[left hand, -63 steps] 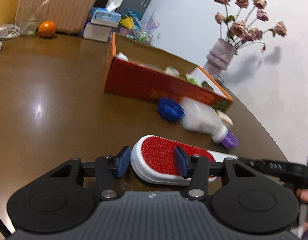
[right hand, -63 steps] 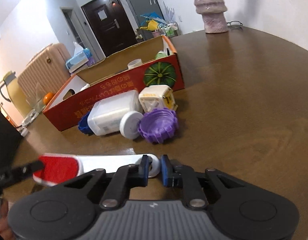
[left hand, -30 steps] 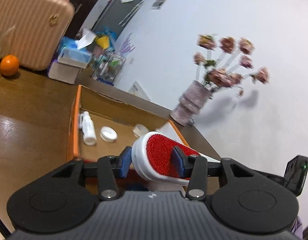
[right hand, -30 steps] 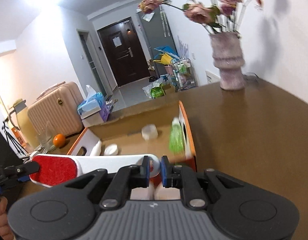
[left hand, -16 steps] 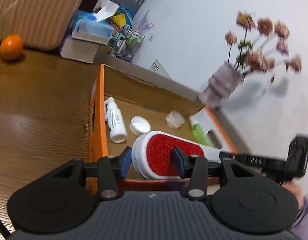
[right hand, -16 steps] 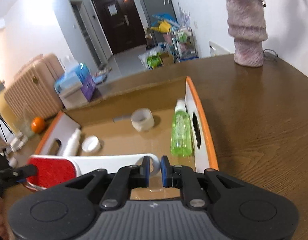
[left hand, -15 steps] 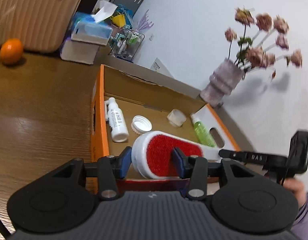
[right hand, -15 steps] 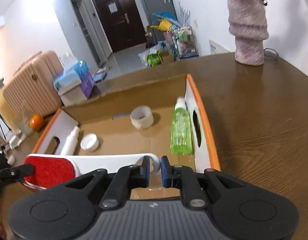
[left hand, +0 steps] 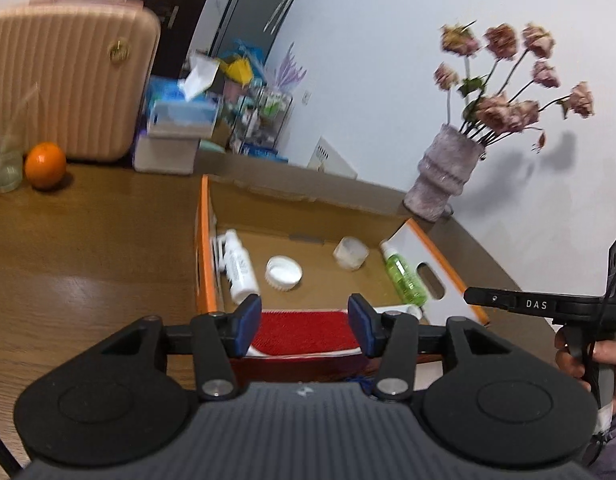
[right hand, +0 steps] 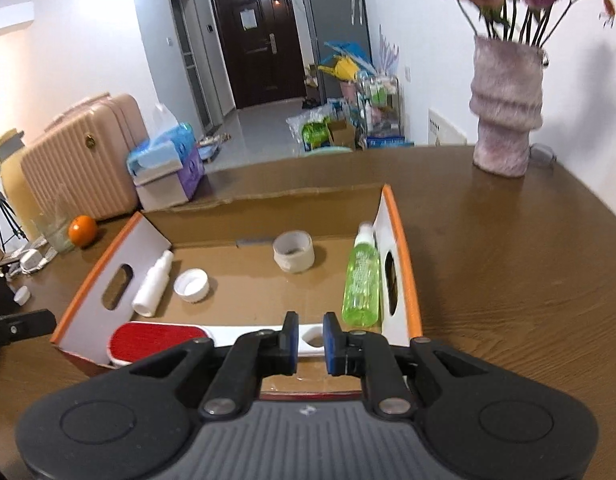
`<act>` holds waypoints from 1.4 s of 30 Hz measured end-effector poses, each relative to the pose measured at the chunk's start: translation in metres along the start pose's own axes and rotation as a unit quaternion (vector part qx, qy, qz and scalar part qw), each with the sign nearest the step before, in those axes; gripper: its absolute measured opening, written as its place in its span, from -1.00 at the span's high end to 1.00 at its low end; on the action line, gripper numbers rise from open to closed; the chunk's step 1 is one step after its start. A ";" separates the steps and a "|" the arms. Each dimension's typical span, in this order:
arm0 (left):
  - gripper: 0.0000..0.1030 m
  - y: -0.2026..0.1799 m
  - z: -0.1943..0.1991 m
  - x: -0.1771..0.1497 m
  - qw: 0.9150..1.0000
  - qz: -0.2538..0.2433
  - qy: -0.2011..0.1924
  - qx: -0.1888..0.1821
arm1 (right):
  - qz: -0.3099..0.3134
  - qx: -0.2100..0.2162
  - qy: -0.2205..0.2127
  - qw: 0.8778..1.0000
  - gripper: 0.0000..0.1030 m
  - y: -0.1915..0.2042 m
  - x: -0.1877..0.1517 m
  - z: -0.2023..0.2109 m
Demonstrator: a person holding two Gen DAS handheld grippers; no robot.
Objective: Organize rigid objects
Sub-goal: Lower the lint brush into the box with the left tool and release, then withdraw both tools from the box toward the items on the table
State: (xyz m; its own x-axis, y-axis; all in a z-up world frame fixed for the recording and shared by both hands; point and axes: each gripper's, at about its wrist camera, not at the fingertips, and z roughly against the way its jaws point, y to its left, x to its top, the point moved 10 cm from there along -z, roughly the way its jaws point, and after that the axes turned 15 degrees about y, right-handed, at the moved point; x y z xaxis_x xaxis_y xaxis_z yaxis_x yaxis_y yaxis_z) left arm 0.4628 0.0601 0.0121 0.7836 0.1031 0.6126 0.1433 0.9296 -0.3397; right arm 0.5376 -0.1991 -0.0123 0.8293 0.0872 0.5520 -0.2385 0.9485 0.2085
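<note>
A white lint brush with a red pad lies inside the orange-rimmed cardboard box along its near wall; it also shows in the right wrist view. My left gripper is open, its pads standing off either side of the red pad. My right gripper is open by a small gap over the brush's white handle, not pinching it. The box also holds a white spray bottle, a white lid, a tape roll and a green bottle.
The box sits on a brown wooden table. A vase of dried flowers stands at the far right. An orange and a glass sit far left. A pink suitcase and tissue boxes are behind.
Both grippers carried the brush from the table over the box and lowered it in. Both jaws have now opened and the brush rests in the box.
</note>
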 end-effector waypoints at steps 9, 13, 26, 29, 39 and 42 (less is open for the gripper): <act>-0.09 -0.040 0.057 -0.004 0.992 -0.034 -0.079 0.088 | 0.047 -0.014 -0.061 0.997 0.45 0.019 -0.013 0.068; -0.50 -0.055 0.075 -0.011 0.984 -0.044 -0.120 0.127 | 0.077 -0.036 -0.102 0.991 0.10 0.027 -0.025 0.093; -0.97 -0.087 0.098 -0.048 0.961 -0.072 -0.198 0.176 | 0.111 -0.082 -0.252 0.958 -0.76 0.034 -0.064 0.139; -1.00 -0.094 0.104 -0.055 0.958 -0.083 -0.209 0.180 | 0.104 -0.089 -0.254 0.957 -1.00 0.032 -0.070 0.142; -1.00 -0.095 0.124 -0.080 0.957 -0.078 -0.216 0.177 | 0.082 -0.073 -0.255 0.961 -1.00 0.041 -0.090 0.157; -1.00 -0.092 0.135 -0.093 0.956 -0.071 -0.216 0.184 | 0.090 -0.067 -0.257 0.960 -1.00 0.047 -0.099 0.163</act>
State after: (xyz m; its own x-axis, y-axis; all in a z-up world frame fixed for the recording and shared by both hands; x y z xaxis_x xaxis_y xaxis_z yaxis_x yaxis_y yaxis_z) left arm 0.2950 0.0127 0.0833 0.4379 0.0297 0.8985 -0.0554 0.9984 -0.0060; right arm 0.3619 -0.2126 0.0739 0.4139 0.1239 0.9018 -0.2590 0.9658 -0.0138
